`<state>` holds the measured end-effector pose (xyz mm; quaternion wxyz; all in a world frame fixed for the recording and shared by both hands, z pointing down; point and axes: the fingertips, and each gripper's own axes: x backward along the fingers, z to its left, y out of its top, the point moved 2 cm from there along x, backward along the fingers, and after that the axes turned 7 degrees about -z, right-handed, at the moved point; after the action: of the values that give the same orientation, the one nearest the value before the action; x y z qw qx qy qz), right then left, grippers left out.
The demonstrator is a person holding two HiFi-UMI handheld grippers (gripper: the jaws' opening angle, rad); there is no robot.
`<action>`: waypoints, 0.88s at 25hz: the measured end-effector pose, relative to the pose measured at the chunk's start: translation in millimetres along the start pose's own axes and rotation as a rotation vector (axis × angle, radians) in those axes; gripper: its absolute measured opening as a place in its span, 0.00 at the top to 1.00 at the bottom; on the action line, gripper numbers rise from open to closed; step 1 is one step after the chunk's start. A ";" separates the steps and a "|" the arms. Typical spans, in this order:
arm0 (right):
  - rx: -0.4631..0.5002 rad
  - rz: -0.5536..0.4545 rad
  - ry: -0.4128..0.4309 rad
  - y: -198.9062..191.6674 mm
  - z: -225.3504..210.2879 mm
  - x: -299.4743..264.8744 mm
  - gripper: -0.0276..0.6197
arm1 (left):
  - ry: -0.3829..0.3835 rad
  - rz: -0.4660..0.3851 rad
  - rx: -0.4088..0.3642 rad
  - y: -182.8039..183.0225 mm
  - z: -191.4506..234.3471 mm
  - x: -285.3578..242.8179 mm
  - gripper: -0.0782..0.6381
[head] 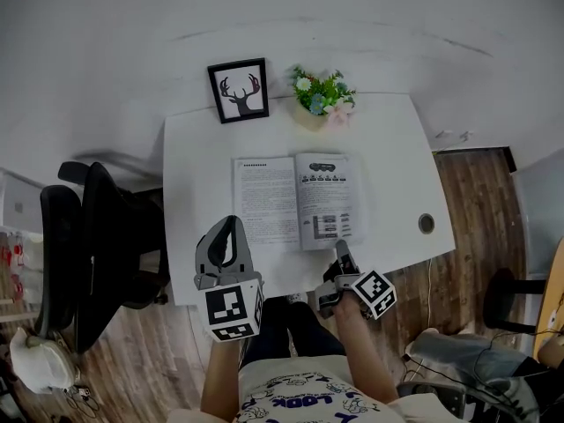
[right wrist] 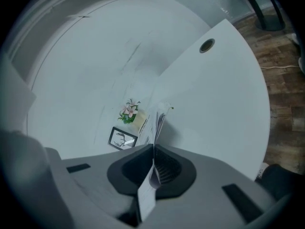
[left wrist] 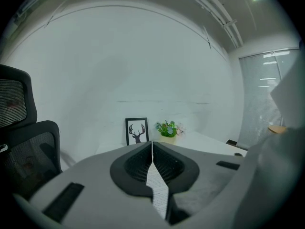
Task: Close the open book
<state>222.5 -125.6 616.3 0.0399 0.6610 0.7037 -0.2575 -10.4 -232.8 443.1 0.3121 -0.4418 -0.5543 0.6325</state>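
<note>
Head view: open book point(head: 298, 203) (white desk point(head: 397, 148))

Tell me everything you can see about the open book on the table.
The book lies open near the middle of the white table. Its left page is dense text; the right carries printed figures. The right gripper is shut on the right page's near corner, which the right gripper view shows edge-on between the jaws.

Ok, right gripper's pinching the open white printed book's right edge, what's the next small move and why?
Probably arc the right gripper up and leftwards over the spine. Its jaws are shut on the right-hand leaves of the open white printed book, whose left page lies flat on the white table, so folding them across should close it.
</note>
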 end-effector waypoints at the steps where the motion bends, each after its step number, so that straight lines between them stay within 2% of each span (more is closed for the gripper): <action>1: 0.021 0.002 0.007 -0.7 3.5 0.6 0.91 | 0.003 -0.003 0.000 1.1 1.4 1.4 0.85; 7: 0.147 0.015 0.045 -8.3 20.8 6.0 0.91 | 0.027 -0.016 0.008 4.3 11.1 15.1 0.85; 22: 0.392 0.081 0.149 -40.9 60.4 10.9 0.91 | 0.107 -0.051 0.028 10.1 38.9 47.6 0.85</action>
<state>165.1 -140.5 572.4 -0.1313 0.7012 0.6140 -0.3378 -64.3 -209.2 422.9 0.3634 -0.4562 -0.5389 0.6078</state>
